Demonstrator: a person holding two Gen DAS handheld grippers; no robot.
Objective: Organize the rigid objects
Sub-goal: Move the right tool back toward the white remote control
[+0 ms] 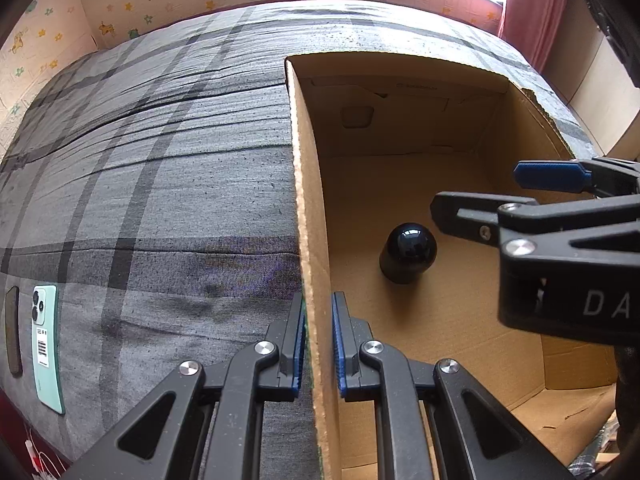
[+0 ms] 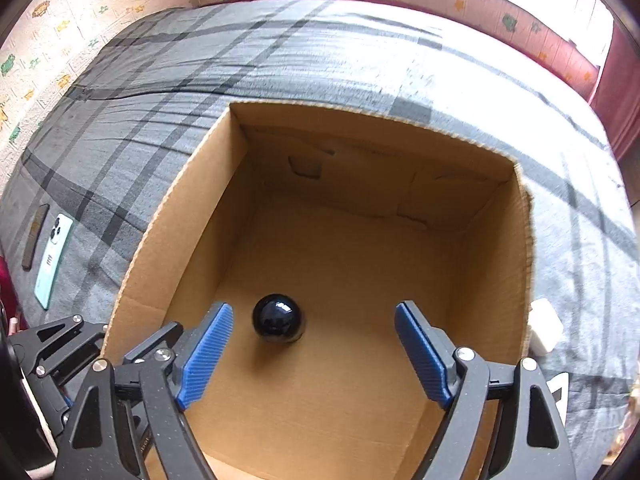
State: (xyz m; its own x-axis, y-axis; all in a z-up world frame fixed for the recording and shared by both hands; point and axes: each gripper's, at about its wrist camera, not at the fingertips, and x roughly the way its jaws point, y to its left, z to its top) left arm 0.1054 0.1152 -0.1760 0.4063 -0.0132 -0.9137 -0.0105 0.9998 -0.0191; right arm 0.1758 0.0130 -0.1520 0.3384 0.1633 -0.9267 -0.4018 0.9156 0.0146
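In the left wrist view, the left gripper (image 1: 318,344) is seen at 6 o'clock, its blue pads (image 1: 339,344) clenched on the left wall of the box (image 1: 310,216); one finger is set outside the wall and one inside. Whether the pads actually press the cardboard cannot be told for certain, but they lie tight against it. Past that gripper, on the box floor, a black ball-shaped object (image 1: 409,253) is found, resting on a short dark base, near the left wall. At 3 o'clock the right gripper (image 1: 476,196) is seen reaching in over the box from the right.

In the right wrist view, the right gripper (image 2: 314,354) is held over the box (image 2: 176,216) with its jaws released and spread wide; nothing is gripped. The object (image 2: 278,322) is seen just beyond its left pad, apart from it, on the floor. The left gripper (image 2: 60,344) appears at 8 o'clock by the box's near left corner.

Outside the box, at 9 o'clock on the plaid bedcover (image 1: 160,184), a mint phone (image 1: 46,346) is laid face down beside a dark strip (image 1: 13,330). A white item (image 2: 545,330) is seen just outside the right wall.
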